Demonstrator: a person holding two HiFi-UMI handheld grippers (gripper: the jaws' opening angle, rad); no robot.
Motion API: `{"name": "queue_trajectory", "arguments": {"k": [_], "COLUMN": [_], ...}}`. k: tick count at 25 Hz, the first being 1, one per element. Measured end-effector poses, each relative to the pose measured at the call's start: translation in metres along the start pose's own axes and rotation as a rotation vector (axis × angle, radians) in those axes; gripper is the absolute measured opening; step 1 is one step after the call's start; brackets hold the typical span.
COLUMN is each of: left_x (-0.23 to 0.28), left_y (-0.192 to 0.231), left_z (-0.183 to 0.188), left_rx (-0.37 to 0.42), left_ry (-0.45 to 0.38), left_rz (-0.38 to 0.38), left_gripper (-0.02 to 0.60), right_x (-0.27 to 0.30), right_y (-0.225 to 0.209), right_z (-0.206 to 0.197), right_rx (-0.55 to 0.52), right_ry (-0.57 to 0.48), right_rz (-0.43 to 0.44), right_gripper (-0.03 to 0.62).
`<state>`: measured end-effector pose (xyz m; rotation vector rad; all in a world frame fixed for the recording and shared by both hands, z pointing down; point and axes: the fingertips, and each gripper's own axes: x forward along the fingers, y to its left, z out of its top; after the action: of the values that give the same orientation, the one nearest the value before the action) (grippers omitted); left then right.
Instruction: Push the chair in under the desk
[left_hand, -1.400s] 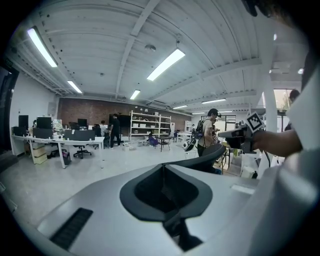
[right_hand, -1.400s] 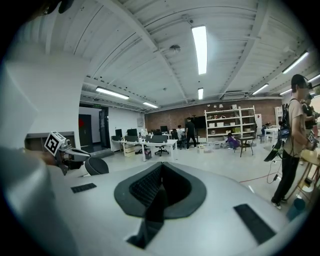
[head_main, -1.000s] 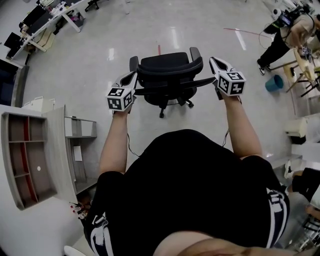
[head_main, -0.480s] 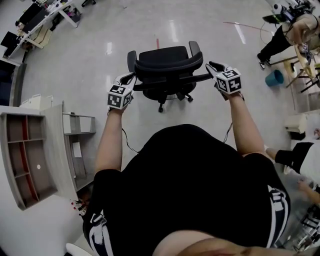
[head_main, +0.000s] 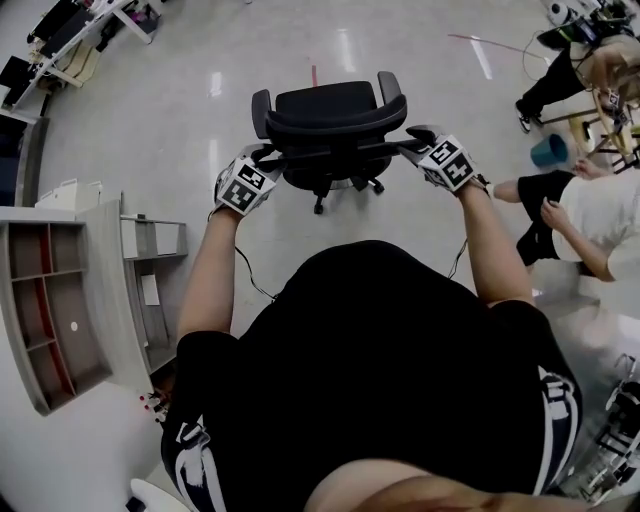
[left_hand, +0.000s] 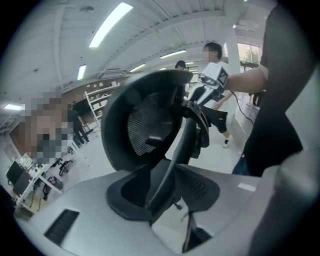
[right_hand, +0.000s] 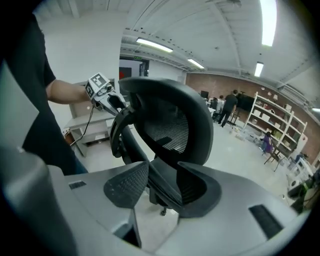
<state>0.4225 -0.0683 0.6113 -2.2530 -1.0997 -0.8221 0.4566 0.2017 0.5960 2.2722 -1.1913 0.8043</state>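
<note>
A black mesh-back office chair (head_main: 330, 125) stands on the shiny floor ahead of me, its back toward me. My left gripper (head_main: 268, 155) is at the left end of the chair's back frame. My right gripper (head_main: 412, 140) is at the right end. In the left gripper view a black frame bar (left_hand: 177, 155) runs between the jaws of the left gripper (left_hand: 167, 187); they are opening, with a gap beside the bar. The right gripper view has the same bar (right_hand: 150, 172) between the opening jaws of the right gripper (right_hand: 162, 187), below the backrest (right_hand: 170, 125).
A grey desk with a shelf unit (head_main: 60, 300) stands at my left. A person in a white shirt (head_main: 590, 225) crouches close on the right, near a blue bin (head_main: 548, 150). More desks (head_main: 70, 40) stand at the far upper left.
Both grippers moved inward from beside the chair onto its back frame, and their jaws went from shut to apart. The chair sits farther ahead. A person in white came in at right.
</note>
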Motion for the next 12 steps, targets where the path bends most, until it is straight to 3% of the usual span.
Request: {"name": "queue_trajectory", "arguments": {"k": [5,12], "left_x": [0.022,0.045], "left_y": [-0.021,-0.019], "left_z": [-0.015,-0.037], "left_rx": [0.122,0.227], "left_ry": [0.086,0.218], "left_rz": [-0.079,-0.078], "left_gripper": [0.184,0.236], "right_x": [0.015,0.035], "right_y": [0.01,0.012], "right_z": [-0.019,-0.039], "right_rx": [-0.12,-0.19], "right_ry": [0.1,0.19], "right_rz": [0.036,0.058], "right_gripper": [0.204,0.236]}}
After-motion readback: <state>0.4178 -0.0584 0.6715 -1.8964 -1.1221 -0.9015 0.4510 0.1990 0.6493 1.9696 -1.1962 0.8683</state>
